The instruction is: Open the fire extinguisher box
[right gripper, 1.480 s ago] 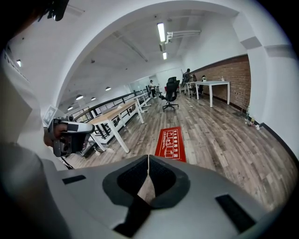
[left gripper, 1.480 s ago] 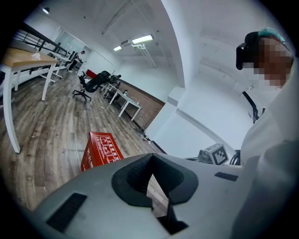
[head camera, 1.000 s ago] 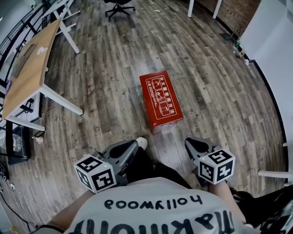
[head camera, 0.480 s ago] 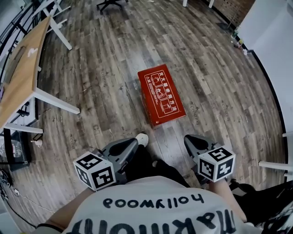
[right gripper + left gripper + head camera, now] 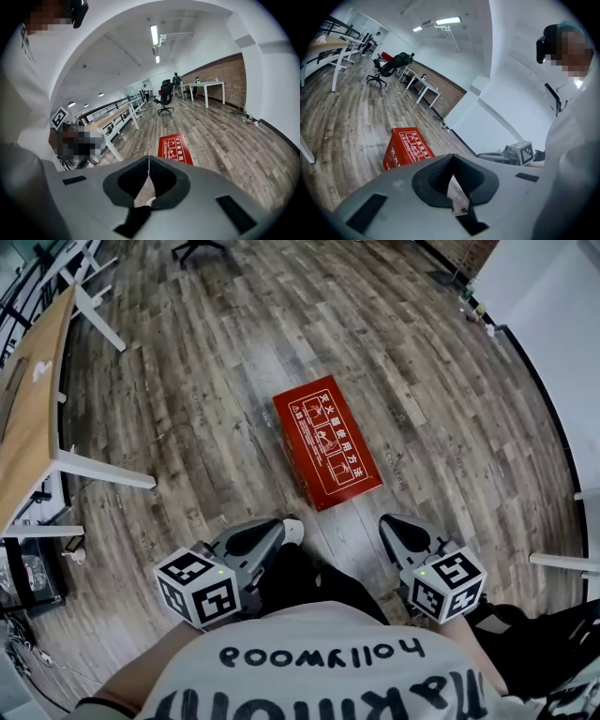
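Box (latch unseen) lies beyond left gripper and right gripper, both closed.

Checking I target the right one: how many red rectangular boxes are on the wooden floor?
1. The red rectangular box lies flat on the wooden plank floor, right of the light wooden desk. Others could sit outside the frames.

Wood-plank flooring covered the room. A wooden-topped desk on white legs stood at the left, a black office chair at the far end, a white wall along the right.
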Demonstrator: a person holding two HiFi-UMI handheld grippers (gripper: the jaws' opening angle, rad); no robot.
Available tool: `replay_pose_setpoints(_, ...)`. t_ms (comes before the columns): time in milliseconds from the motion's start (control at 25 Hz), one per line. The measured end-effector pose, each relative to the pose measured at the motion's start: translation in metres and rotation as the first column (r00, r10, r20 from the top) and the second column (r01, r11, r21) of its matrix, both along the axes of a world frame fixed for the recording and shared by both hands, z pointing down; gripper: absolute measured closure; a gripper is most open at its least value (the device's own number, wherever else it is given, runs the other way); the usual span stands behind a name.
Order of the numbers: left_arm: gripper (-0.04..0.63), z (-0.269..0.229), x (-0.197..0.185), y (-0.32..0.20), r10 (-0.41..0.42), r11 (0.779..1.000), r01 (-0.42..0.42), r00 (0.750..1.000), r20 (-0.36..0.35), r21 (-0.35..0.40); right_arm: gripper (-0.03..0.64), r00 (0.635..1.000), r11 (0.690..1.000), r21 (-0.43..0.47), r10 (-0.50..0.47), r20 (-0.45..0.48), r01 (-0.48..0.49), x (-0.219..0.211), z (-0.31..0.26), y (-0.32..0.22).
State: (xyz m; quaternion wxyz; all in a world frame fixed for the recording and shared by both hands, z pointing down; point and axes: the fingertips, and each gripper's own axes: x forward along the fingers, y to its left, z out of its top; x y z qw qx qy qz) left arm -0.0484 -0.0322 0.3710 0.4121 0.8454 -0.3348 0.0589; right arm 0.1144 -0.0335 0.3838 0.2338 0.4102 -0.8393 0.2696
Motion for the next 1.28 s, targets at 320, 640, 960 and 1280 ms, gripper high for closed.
replay_pose_setpoints(320, 0.592, -0.01, 0.0, -0.041, 0.194, 0.975, -0.187, 0.98, -0.047, 0.122, 0.606, 0.974, 0.992, 0.026, 0.117, 0.196, -0.125, -0.021, -0.008, -0.04)
replay_pose_setpoints(640, 0.592, -0.007, 0.001, -0.056, 0.435, 0.869, -0.421, 0.9, 0.001, 0.26, 0.606, 0.978, 0.978, 0.018, 0.208, 0.031, -0.208, -0.025, 0.026, -0.062)
replay_pose_setpoints(960, 0.592, 0.018, 0.009, -0.081, 0.346, 0.895, -0.333, 0.938, 0.011, 0.298, 0.606, 0.932, 0.928, -0.101, 0.362, 0.014, -0.359, 0.014, 0.065, -0.05)
replay_pose_setpoints(1280, 0.592, 0.067, 0.019, -0.102, 0.258, 0.949, -0.254, 0.966, 0.005, 0.189, 0.604, 0.92, 0.881, -0.312, 0.389, 0.052, -0.355, 0.039, 0.146, -0.059)
